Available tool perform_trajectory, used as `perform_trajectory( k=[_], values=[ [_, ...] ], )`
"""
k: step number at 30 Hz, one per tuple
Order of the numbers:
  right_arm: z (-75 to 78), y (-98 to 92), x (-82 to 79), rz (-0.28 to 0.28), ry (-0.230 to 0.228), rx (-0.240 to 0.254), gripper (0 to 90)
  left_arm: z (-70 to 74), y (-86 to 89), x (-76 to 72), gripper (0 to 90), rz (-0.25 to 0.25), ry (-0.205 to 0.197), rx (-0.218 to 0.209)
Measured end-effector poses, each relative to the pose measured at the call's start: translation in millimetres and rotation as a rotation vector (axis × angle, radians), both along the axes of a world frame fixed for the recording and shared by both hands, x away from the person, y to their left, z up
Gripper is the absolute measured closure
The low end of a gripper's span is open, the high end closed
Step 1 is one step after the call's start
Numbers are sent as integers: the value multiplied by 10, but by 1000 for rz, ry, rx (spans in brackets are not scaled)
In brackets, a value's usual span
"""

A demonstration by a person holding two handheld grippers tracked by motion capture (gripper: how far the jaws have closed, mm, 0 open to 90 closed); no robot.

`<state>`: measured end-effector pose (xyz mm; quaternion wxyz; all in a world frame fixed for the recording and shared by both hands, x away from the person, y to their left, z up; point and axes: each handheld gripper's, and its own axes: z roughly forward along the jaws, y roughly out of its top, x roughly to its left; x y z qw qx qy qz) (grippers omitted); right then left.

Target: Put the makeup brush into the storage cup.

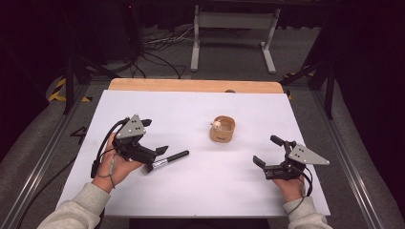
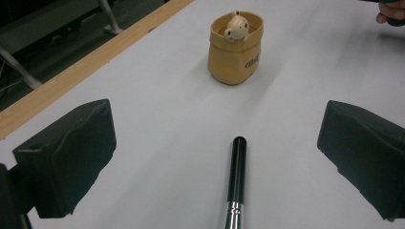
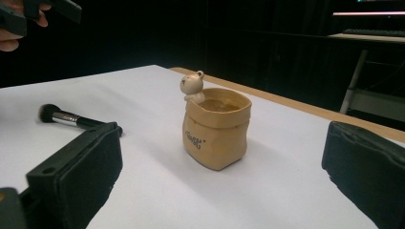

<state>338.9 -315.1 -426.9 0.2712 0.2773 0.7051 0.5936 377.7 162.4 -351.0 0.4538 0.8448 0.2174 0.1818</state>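
A white sheet (image 1: 200,191) is covering most of the bench (image 1: 191,86), leaving a strip of bare wood showing along the far edge. A tan pot (image 1: 222,129) shaped like a small sack is standing upright a little right of the bench's middle, toward the far edge, with a small pale bear figure (image 1: 217,125) peeking over its rim on the left side. A brush (image 1: 166,159) with a black handle and a silver ferrule is lying flat left of the middle, nearer the front edge, its handle pointing toward the pot and its bristle end toward the left hand. The left gripper (image 1: 154,136) is hovering near the left edge, held in the left hand (image 1: 117,164), its jaws standing wide apart and holding nothing; in the left gripper view the brush (image 2: 236,181) is lying between the two jaws without touching either, with the pot (image 2: 235,47) straight beyond it. The right gripper (image 1: 268,150) is sitting near the front right corner in the right hand (image 1: 290,185), its jaws also spread wide and empty. In the right gripper view the pot (image 3: 216,126) is standing between the jaws but well ahead of them, the bear (image 3: 193,86) facing left, and the brush (image 3: 71,118) is lying farther off on the left with its dark bristles pointing away from the pot.
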Motion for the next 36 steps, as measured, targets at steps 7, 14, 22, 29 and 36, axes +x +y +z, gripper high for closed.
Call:
perform_trajectory(
  k=[7, 14, 22, 29, 36],
  values=[
    [-17, -7, -12, 0, 19, -12, 2, 108, -58, 68, 1, -20, 59, 100],
    [-1, -27, -16, -13, 16, -12, 2, 168, -158, 103, 2, -60, 102, 198],
    [-26, -45, 32, 27, 48, -10, 4, 221, -269, 164, 0, -89, 123, 302],
    [-12, -60, 45, 34, 61, -5, 16, 219, -304, 222, 3, -96, 187, 358],
    [-1, -3, 60, 42, 43, -24, 15, 229, -354, 241, 0, -82, 232, 425]
  ],
)
